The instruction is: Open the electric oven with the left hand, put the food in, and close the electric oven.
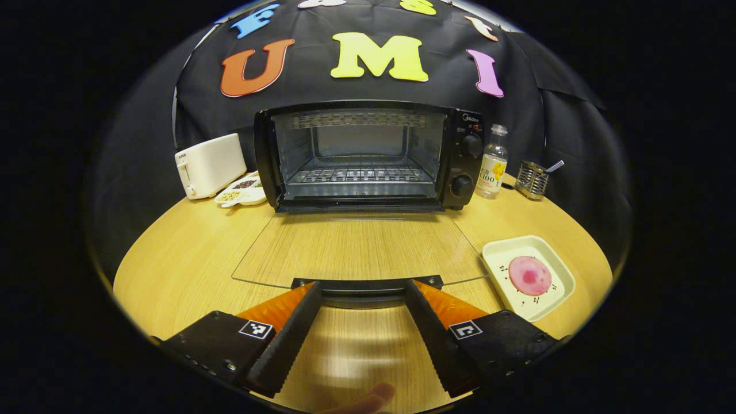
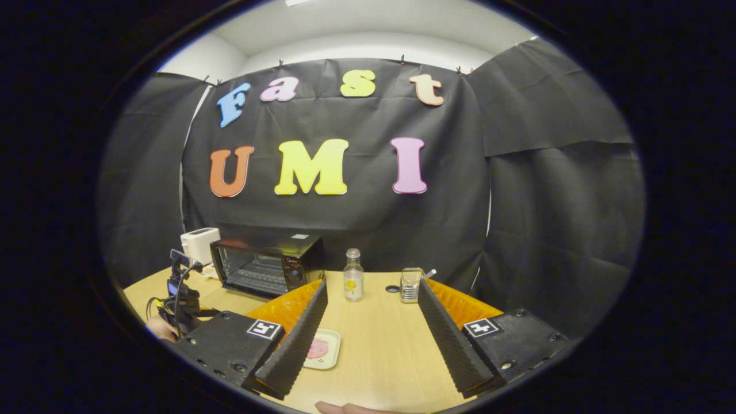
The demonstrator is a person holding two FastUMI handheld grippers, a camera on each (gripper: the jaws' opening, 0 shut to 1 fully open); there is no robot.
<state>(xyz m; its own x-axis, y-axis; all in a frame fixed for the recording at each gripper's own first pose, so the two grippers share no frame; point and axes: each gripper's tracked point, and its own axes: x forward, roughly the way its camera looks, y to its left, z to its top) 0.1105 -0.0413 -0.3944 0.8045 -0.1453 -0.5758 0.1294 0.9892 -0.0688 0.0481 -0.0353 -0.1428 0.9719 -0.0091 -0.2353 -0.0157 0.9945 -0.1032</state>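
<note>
Lying flat over the tabletop (image 1: 172,270), the glass door (image 1: 356,247) of the oven (image 1: 368,155) is fully lowered; opening is judged done. Left claw (image 1: 361,290) is spread wide at the door handle (image 1: 365,284), gripping nothing. Right claw (image 2: 371,299) is likewise released, held above the tabletop. Food (image 1: 529,275) is kept on a white dish (image 1: 560,267) right of the door. Next called for: grasping the dish with the right claw.

Left gripper view faces oven (image 1: 368,155) closely; right gripper view, obliquely, farther.
</note>
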